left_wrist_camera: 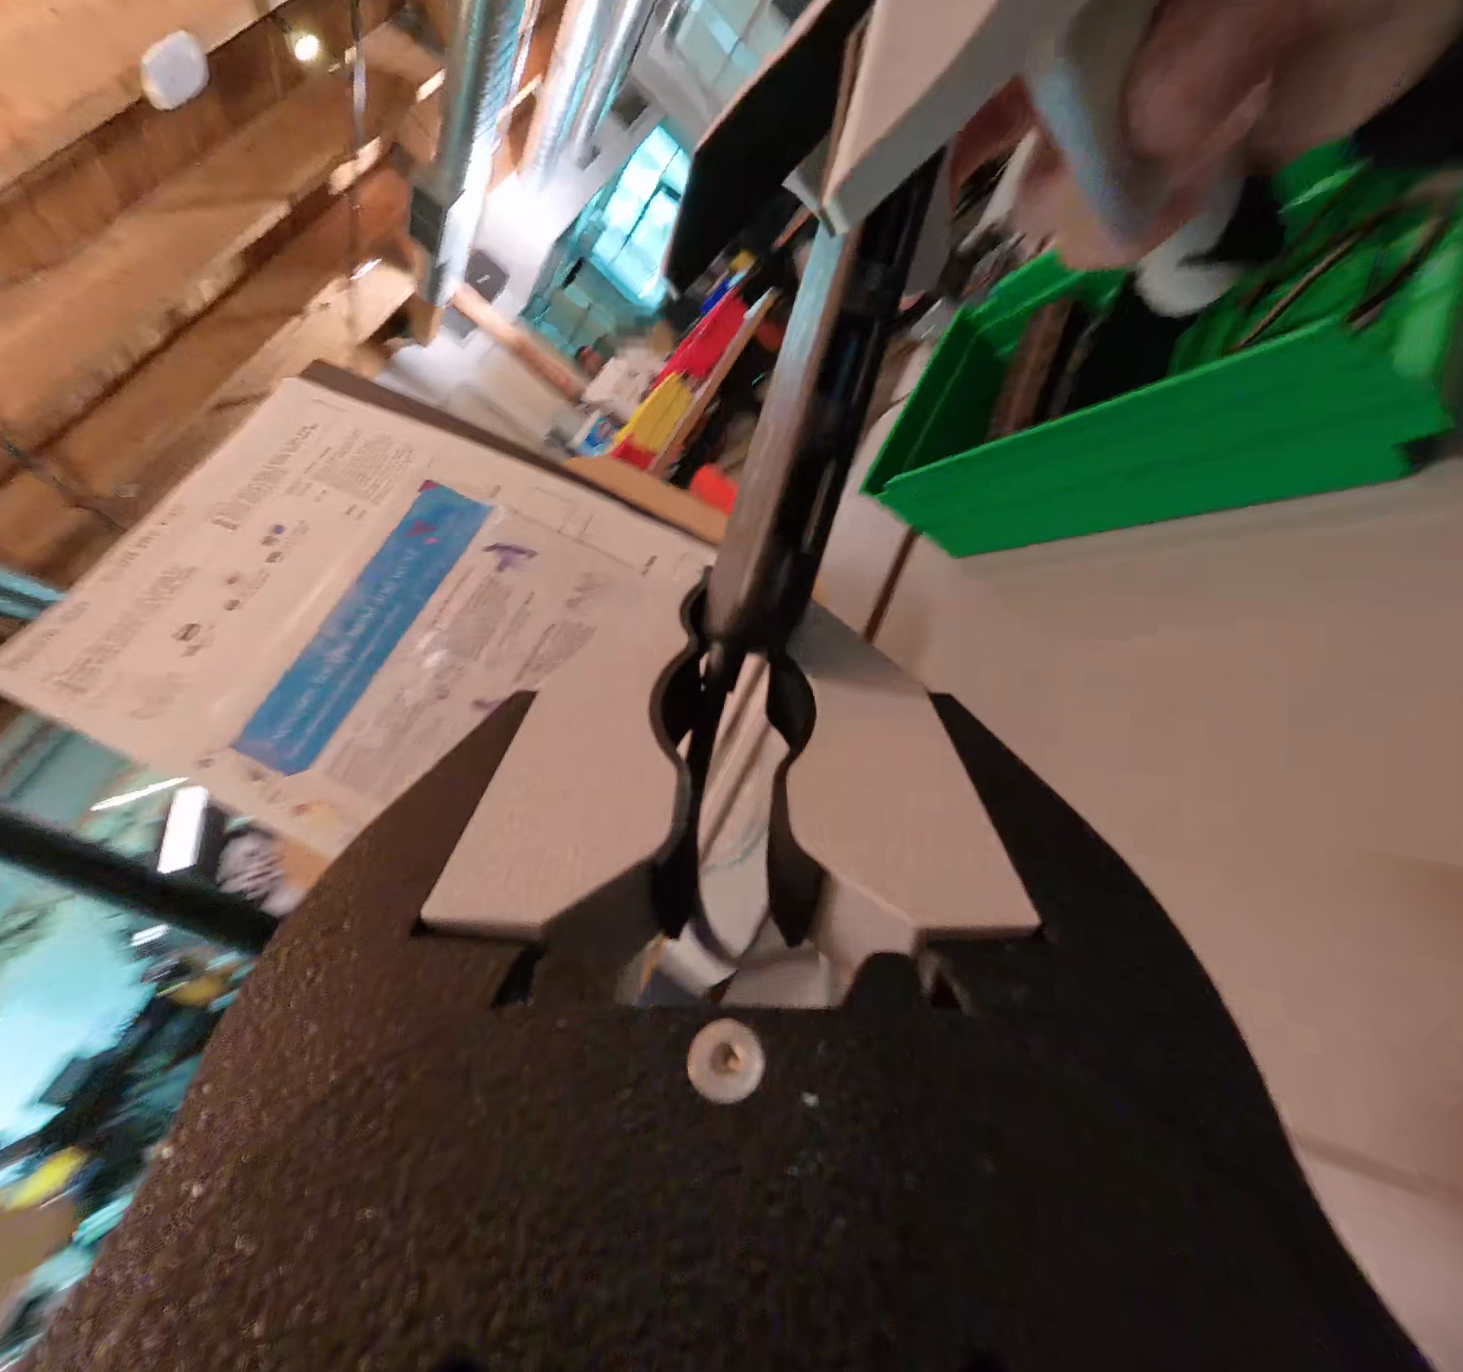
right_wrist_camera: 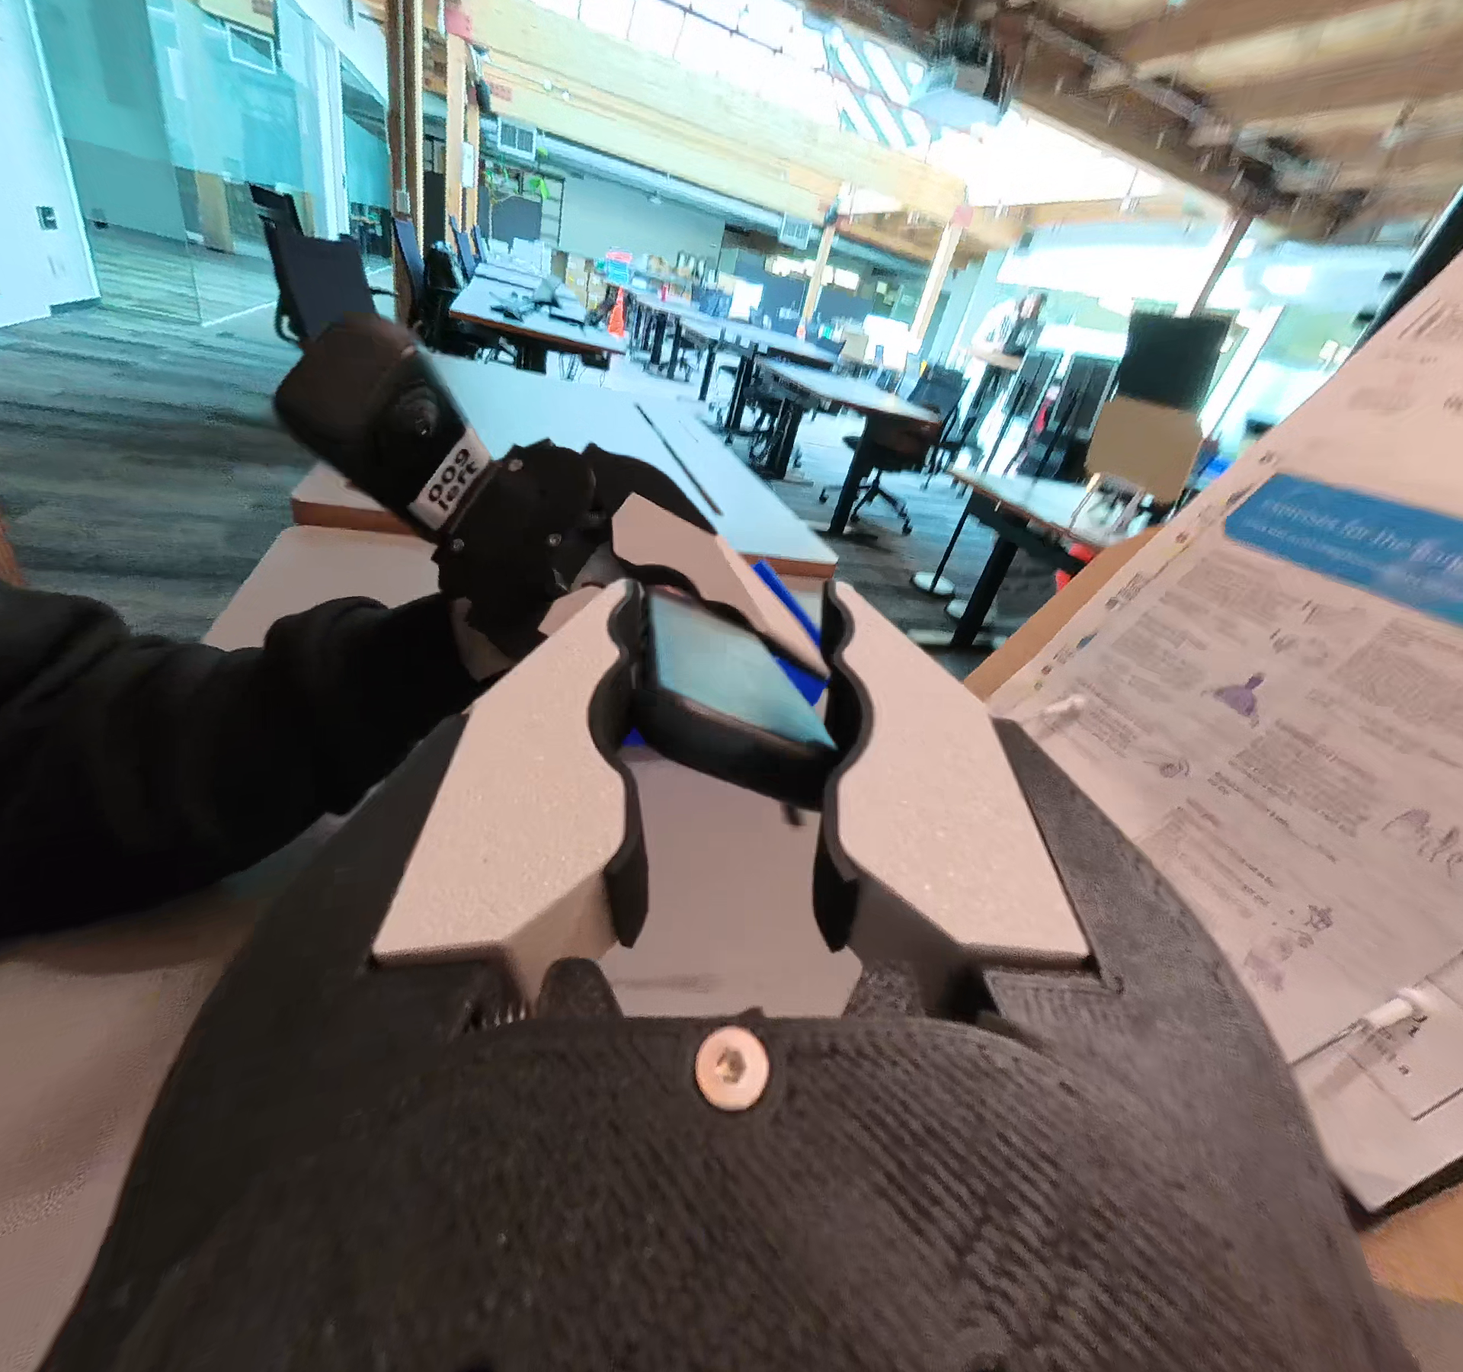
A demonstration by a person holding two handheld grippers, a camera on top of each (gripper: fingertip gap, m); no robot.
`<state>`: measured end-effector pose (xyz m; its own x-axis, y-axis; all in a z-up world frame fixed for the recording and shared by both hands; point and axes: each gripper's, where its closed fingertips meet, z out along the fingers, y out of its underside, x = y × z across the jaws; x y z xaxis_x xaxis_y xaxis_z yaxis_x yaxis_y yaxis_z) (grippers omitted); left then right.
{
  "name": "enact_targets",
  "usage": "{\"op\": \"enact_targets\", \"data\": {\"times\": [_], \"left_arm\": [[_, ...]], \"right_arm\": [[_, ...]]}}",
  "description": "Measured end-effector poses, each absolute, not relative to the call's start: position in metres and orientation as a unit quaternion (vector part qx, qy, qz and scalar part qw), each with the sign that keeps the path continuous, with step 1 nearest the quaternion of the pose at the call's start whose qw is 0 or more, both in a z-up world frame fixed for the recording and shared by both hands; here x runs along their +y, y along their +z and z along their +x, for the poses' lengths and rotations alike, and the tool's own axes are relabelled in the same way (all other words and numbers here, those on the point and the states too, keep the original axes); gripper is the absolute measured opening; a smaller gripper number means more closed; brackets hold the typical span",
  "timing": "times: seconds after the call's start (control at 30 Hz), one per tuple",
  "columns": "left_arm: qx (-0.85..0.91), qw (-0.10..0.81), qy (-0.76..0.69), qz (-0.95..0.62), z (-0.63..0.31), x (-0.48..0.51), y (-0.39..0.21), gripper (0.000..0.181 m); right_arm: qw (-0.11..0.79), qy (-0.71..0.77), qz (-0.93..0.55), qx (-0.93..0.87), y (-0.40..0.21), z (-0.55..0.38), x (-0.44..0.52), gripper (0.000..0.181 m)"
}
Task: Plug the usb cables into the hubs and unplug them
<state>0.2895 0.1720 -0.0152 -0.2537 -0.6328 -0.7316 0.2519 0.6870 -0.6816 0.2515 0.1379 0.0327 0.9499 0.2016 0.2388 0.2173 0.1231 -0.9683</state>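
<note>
A flat dark USB hub (right_wrist_camera: 728, 688) with a grey top face is held in the air between both grippers. My right gripper (right_wrist_camera: 727, 609) is shut on its near end, with the pads on its two sides. The left gripper's grey fingers (right_wrist_camera: 681, 534) come in from the left and hold its far end. In the left wrist view the hub (left_wrist_camera: 792, 415) shows edge-on as a thin slab. My left gripper (left_wrist_camera: 740, 649) is shut on its near end, and the right gripper's fingers (left_wrist_camera: 934, 91) and a hand are at its far end. No cable shows clearly.
A green bin (left_wrist_camera: 1148, 447) stands on the light table (left_wrist_camera: 1148, 819) to the right of the hub. A printed poster board (right_wrist_camera: 1267, 740) leans at the table's side and also shows in the left wrist view (left_wrist_camera: 317, 582). Something blue (right_wrist_camera: 792, 625) lies under the hub.
</note>
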Motion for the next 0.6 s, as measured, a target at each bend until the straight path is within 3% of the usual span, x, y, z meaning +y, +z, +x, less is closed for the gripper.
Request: {"op": "enact_targets", "data": {"times": [0.07,0.2,0.33,0.43,0.5,0.6], "left_arm": [[0.7,0.549,-0.436,-0.138,0.282,0.164,-0.013,0.006],[0.694,0.44,-0.546,-0.162,0.275,0.149,-0.011,0.006],[0.655,0.274,-0.687,-0.154,0.26,0.126,-0.005,0.006],[0.651,0.204,-0.717,-0.143,0.257,0.117,-0.013,0.006],[0.64,0.189,-0.73,-0.147,0.26,0.114,-0.015,0.007],[0.627,0.169,-0.745,-0.152,0.261,0.115,-0.015,0.008]], "right_arm": [[0.748,-0.018,-0.637,-0.185,0.038,0.248,0.129,0.038],[0.773,0.008,-0.603,-0.195,0.048,0.246,0.115,0.052],[0.798,0.054,-0.569,-0.188,0.054,0.248,0.108,0.051],[0.8,0.079,-0.562,-0.194,0.053,0.244,0.112,0.037],[0.79,0.084,-0.568,-0.215,0.049,0.236,0.116,0.013],[0.78,0.044,-0.588,-0.208,0.05,0.241,0.122,0.011]]}}
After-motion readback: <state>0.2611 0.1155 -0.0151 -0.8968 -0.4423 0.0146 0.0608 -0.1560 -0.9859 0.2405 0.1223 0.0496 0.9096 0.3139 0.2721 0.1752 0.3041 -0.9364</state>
